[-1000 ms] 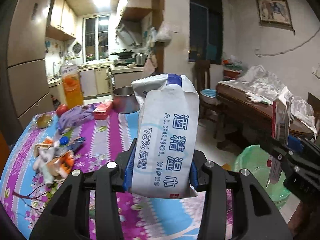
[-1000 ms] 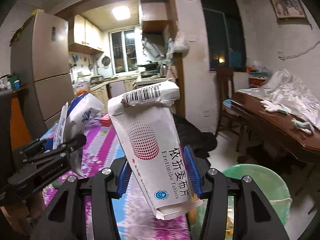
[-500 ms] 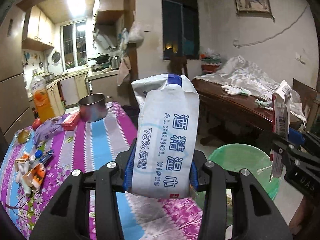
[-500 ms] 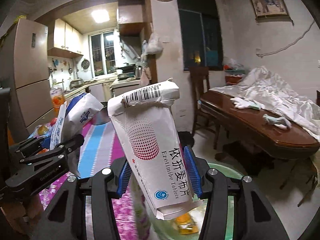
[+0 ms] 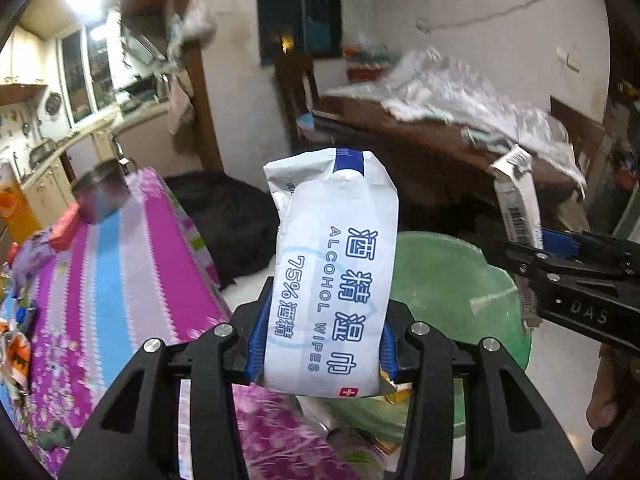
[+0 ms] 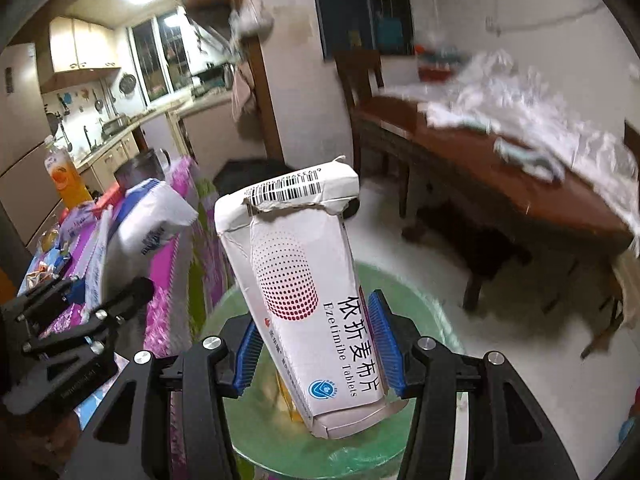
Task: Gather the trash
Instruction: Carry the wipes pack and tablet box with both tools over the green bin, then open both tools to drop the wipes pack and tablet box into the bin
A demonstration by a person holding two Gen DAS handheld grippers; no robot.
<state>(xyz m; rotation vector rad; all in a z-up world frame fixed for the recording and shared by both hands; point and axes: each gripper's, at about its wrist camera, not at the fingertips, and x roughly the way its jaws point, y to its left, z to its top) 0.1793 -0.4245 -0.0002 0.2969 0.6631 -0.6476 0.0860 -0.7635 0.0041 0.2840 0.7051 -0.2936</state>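
Left wrist view: the left gripper point(image 5: 322, 346) clamps a white alcohol-wipes pouch point(image 5: 334, 276) upright over a green plastic bin point(image 5: 448, 280), its near rim hidden. Right wrist view: the right gripper point(image 6: 318, 350) grips a torn white tablet box point(image 6: 304, 292) above that bin point(image 6: 424, 316); the bin's contents are blurred.

We see the round green plastic basin point(image 6: 436, 312) lying open-mouthed below us, with bare pale floor point(image 6: 500, 344) to its right. The table under the purple-and-blue striped cloth point(image 5: 132, 264) crowds its left rim. Further right, the dark wooden table point(image 6: 500, 176) and its legs block the way.
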